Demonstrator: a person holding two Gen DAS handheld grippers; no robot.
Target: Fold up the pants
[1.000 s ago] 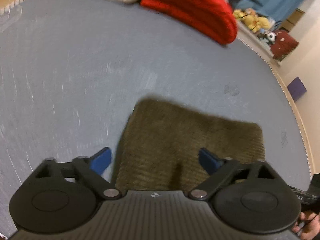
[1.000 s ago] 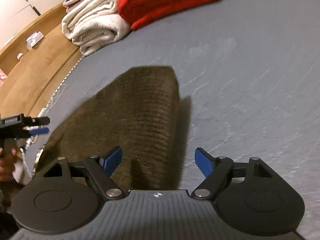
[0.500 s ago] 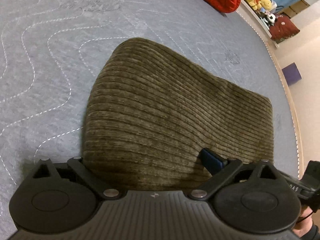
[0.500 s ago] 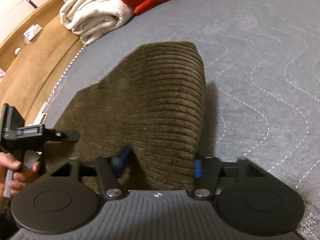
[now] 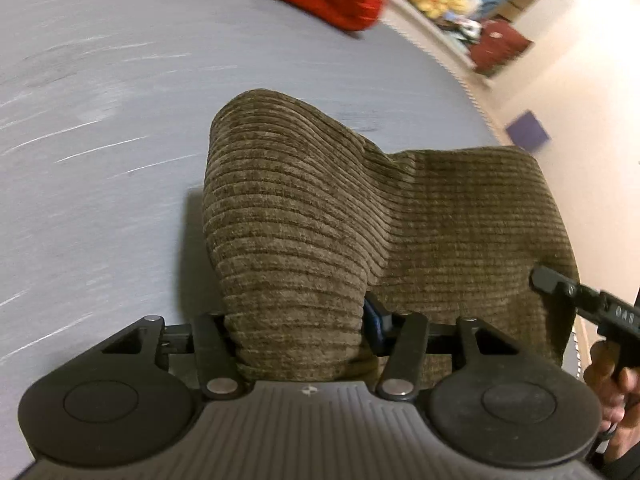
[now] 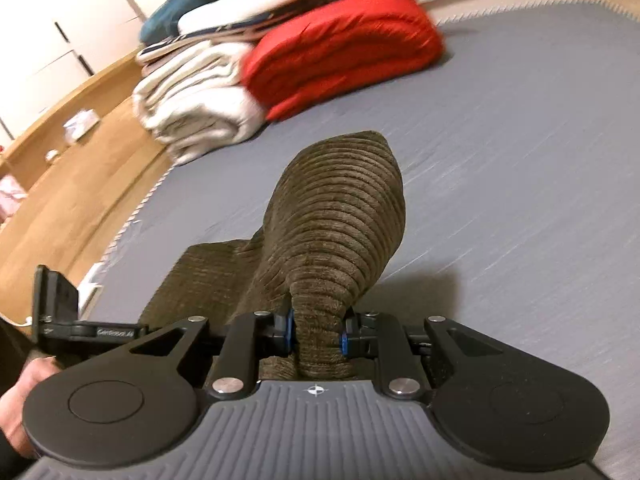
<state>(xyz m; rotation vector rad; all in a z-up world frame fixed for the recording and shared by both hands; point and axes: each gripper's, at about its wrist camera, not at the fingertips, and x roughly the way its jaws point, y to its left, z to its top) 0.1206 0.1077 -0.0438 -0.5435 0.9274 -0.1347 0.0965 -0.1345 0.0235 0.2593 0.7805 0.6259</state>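
Both grippers' fingers are closing, bunching the pants [image 6: 340, 232] upward.

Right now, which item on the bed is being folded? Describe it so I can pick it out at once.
On the grey quilted mattress, look near its close edge, well apart from the stack of folded bedding at the far end. The pants are the folded olive-brown piece bunched between the jaws of both the left gripper and the right gripper. Only they are ribbed corduroy; the red blanket and cream blanket are plain.
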